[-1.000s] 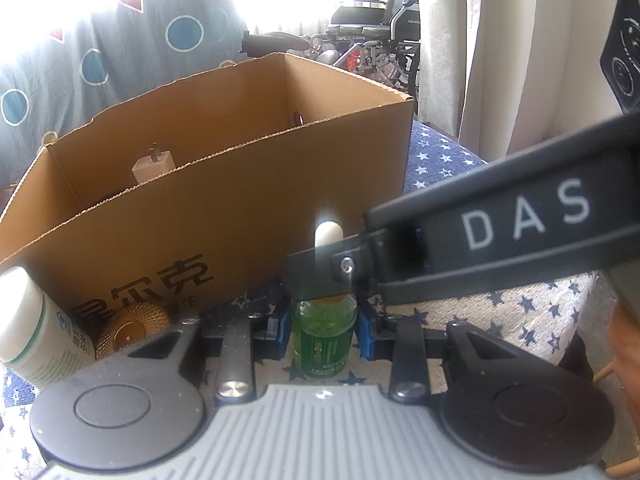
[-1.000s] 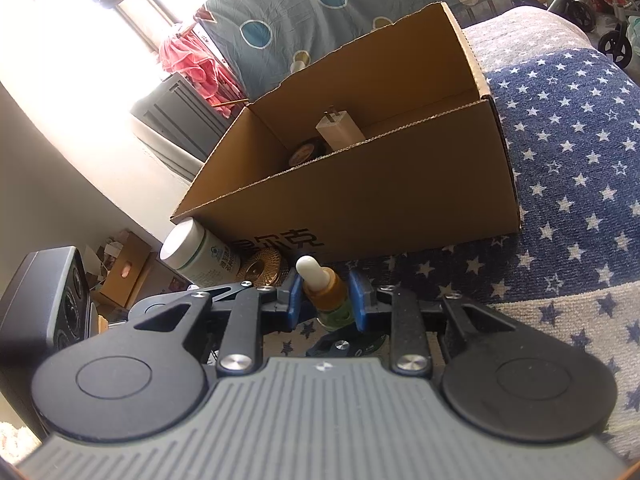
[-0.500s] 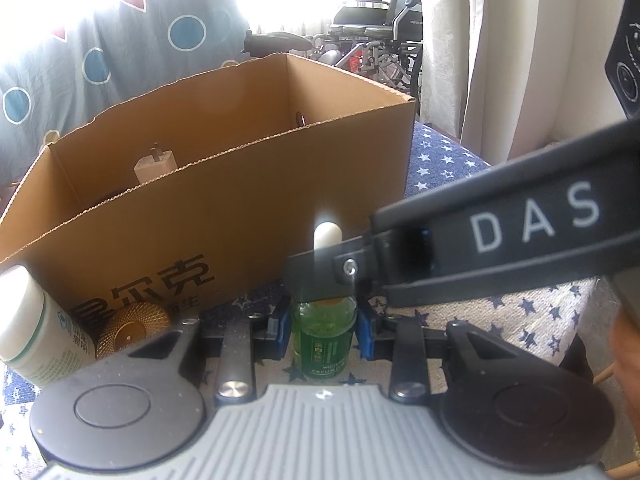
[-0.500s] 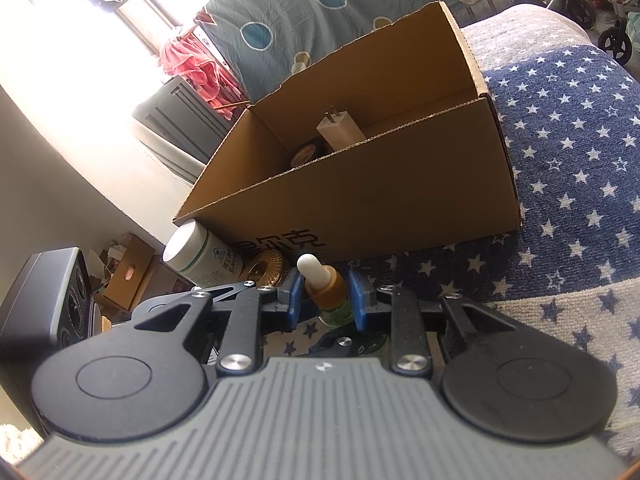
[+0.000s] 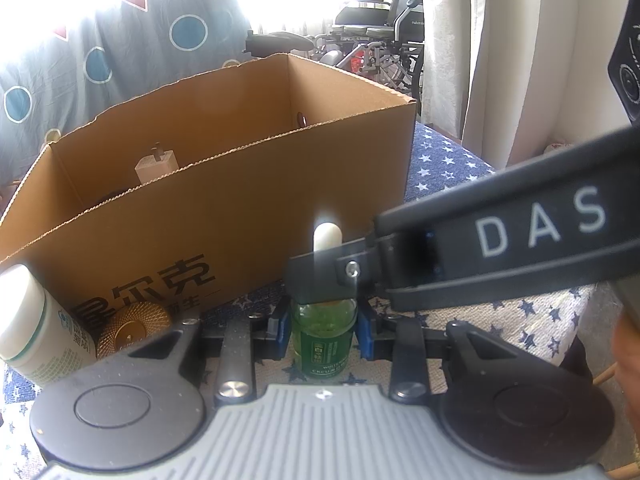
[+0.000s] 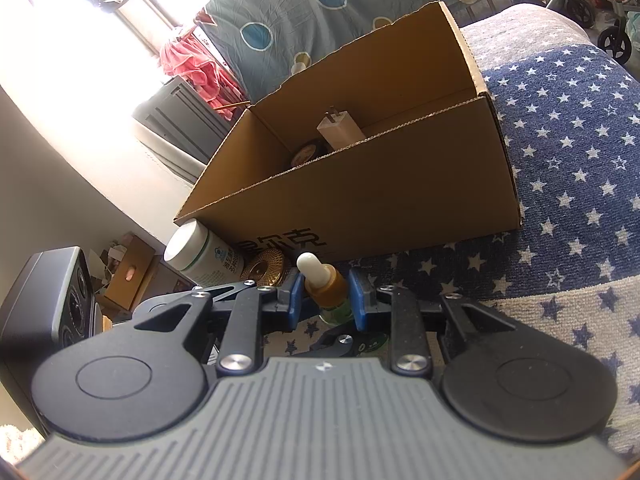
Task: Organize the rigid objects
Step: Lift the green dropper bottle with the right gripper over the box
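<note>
Both grippers, left [image 5: 324, 326] and right [image 6: 326, 294], clamp one green glass dropper bottle [image 5: 323, 344]; "DAS" marks the right gripper's black finger [image 5: 520, 240]; the brown cardboard box [image 5: 248, 216] bears Chinese print.

Ahead: cardboard box [image 5: 248, 216], open-topped, its near wall barring level passage; entry from above unobstructed. Left of the dropper bottle [image 5: 323, 332]: gold disc [image 5: 134, 330] and white jar [image 5: 36, 332] against the box. Right: starred surface [image 6: 560, 200] bare.
</note>
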`<action>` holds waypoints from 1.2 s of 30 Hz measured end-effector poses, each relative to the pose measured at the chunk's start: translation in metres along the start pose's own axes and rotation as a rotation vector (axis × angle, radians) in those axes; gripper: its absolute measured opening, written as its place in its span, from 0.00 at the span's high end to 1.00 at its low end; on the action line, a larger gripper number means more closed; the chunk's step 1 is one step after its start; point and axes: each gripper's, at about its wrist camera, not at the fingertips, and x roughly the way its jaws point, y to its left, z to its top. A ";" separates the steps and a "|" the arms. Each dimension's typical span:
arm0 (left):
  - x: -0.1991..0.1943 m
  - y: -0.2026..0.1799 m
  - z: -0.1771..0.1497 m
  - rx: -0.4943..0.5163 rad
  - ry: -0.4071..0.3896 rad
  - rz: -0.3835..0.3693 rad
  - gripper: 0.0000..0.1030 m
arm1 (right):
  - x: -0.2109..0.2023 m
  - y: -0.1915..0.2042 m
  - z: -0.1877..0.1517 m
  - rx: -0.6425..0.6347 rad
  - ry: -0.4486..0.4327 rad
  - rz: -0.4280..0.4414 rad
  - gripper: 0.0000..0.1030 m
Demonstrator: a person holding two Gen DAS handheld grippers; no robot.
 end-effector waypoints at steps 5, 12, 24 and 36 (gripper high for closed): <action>-0.001 -0.002 0.001 -0.002 -0.004 0.002 0.67 | -0.001 0.001 0.000 -0.002 -0.001 0.000 0.77; -0.002 -0.005 0.002 -0.005 -0.013 0.008 0.68 | -0.004 0.002 0.000 -0.008 -0.008 0.001 0.77; -0.005 -0.009 0.005 -0.004 -0.026 0.016 0.68 | -0.008 0.003 0.001 -0.013 -0.021 0.003 0.77; -0.009 -0.010 0.005 -0.003 -0.037 0.015 0.68 | -0.013 0.004 0.002 -0.016 -0.035 0.006 0.77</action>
